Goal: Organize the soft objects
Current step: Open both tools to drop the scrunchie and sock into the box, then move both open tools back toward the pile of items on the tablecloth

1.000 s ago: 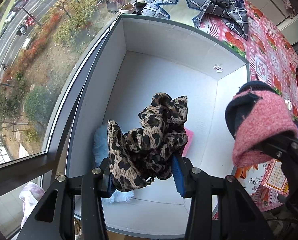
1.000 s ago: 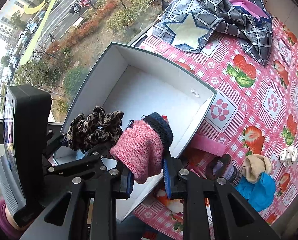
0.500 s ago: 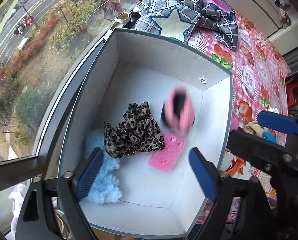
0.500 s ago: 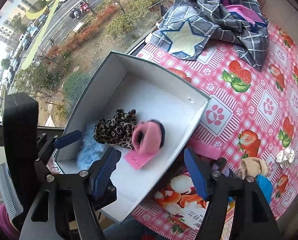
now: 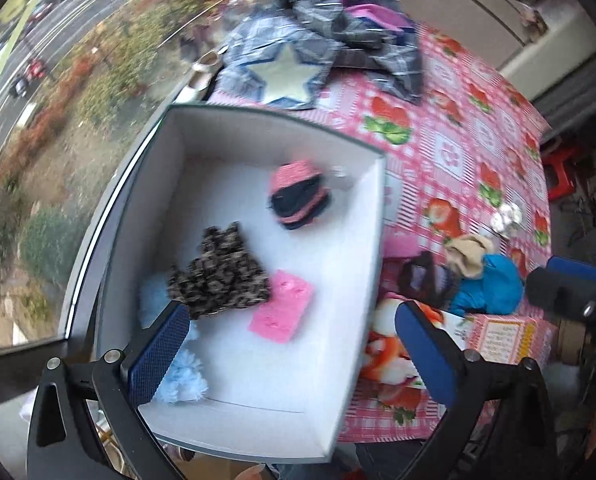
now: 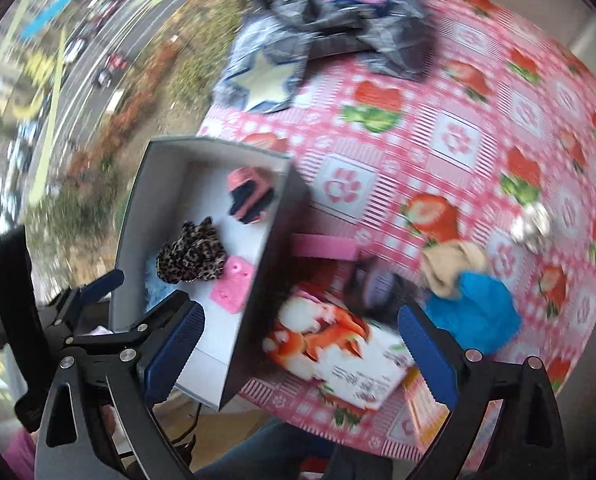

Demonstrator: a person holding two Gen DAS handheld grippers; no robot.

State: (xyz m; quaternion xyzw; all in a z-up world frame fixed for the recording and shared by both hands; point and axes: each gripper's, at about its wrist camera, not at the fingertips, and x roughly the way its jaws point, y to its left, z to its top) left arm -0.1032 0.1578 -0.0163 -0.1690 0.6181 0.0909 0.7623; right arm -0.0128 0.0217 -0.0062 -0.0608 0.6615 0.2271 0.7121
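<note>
The white box point(image 5: 258, 128) holds a leopard-print scrunchie point(image 5: 218, 276), a pink and navy sock point(image 5: 298, 196), a flat pink pad point(image 5: 282, 308) and a pale blue fluffy piece point(image 5: 174, 372). My left gripper point(image 5: 292, 356) hangs above the box's near end, its jaws opening with nothing between them. My right gripper point(image 6: 300, 354) is over the box's right wall point(image 6: 266, 280) and the table beside it, jaws also opening and empty. On the tablecloth lie a blue soft item point(image 6: 474, 312), a beige one point(image 6: 450, 264) and a dark purple one point(image 6: 374, 284).
A plaid cloth with a star point(image 5: 298, 68) lies at the table's far end. A printed packet point(image 6: 338, 344) and a pink block point(image 6: 322, 246) sit by the box. A small white item point(image 6: 534, 224) is at the right. The window runs along the box's left side.
Both grippers opened and rose. The scrunchie dropped from the left and the pink sock from the right, into the box. The right gripper swung right, over the table.
</note>
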